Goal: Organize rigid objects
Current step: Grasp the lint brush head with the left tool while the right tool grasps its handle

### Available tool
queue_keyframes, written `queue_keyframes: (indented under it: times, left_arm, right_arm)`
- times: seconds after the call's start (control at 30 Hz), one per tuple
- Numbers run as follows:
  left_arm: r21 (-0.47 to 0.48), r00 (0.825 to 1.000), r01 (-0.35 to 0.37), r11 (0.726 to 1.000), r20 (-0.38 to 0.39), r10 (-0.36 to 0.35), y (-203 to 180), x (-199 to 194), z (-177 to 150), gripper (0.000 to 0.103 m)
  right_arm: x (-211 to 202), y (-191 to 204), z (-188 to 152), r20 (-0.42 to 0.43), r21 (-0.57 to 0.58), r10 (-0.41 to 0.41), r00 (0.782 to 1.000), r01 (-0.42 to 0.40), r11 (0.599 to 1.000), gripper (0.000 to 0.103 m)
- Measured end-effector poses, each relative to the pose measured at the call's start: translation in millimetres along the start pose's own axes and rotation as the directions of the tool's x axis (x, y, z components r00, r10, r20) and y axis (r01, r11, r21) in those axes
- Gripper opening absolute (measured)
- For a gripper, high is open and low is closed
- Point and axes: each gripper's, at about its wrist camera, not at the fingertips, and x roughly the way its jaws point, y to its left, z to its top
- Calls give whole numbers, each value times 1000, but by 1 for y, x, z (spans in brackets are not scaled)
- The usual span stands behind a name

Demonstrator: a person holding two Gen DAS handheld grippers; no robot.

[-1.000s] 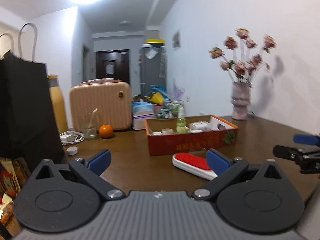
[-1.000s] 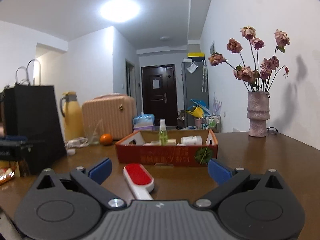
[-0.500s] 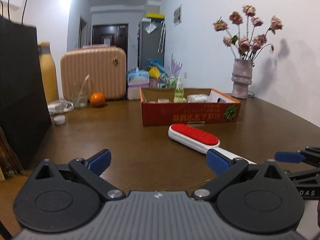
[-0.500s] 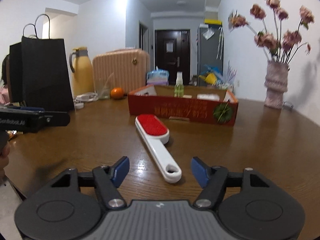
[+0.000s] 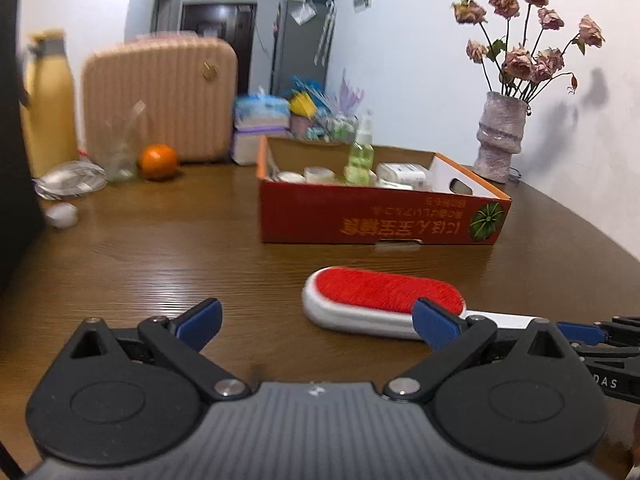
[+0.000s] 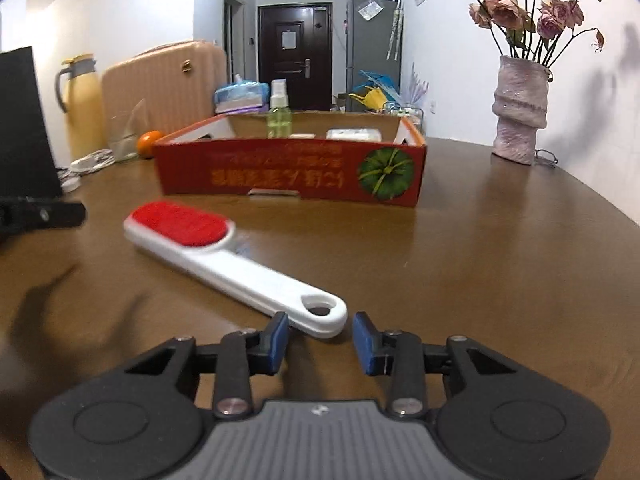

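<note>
Inside red box (image 6: pixel 288 176): spray bottle (image 6: pixel 279 114), small packs; right gripper (image 6: pixel 320 338) half-parted at brush (image 6: pixel 232 264) handle, left gripper (image 5: pixel 316 320) wide.

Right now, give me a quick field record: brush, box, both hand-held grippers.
brush: lint brush flat on the table, red pad toward the box
box: red cardboard box behind the brush, spray bottle inside
right hand-held gripper: open, fingertips flank the handle end, not closed on it
left hand-held gripper: open, holding nothing
</note>
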Motion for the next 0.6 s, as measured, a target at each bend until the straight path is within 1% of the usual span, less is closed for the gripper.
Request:
queue_keyframes:
  times: [0.1,0.2,0.27,0.33,0.37,0.4,0.43,0.47,0.53,0.6]
  left_arm:
    - [-59,998,38,998,-54,-41,5,27,6,102]
    - [-108,995,40,993,-81,-49,10,45,9,97]
    - [-117,995,27,993,-91,-38,12,52,10,91]
    - [-121,995,26,992,-94,-37,12,58,10,82]
    - [-124,995,30,992,-94,-42,11,60,11,81]
    - [-129,995,35,991,-92,-48,12,61,12,78]
    - [-134,994,39,990,-93,-52,12,62,12,71]
    - [-140,994,43,989,-93,-56,12,62,13,68]
    - [-152,993,58,987,-88,-72,11,60,11,60]
    - [-146,994,68,987,-77,-80,9,57,10,57]
  right_arm:
    - [6,-12,14,19,30,-1,1000,0,1000,34]
    - [9,-23,25,42,74,11,999,-14,997,34]
    - [18,-30,29,16,114,31,999,-32,993,34]
    - [26,-36,30,-11,153,55,998,-52,987,32]
    - [27,-37,29,-8,163,57,998,-55,985,31]
    - [27,-37,30,-11,163,52,999,-49,985,30]
    - [26,-36,31,-14,162,36,999,-34,986,25]
    - [25,-36,31,-14,162,25,1000,-22,987,23]
    - [23,-39,30,-24,171,21,999,-16,985,21]
    - [25,-41,28,-41,173,38,998,-30,984,20]
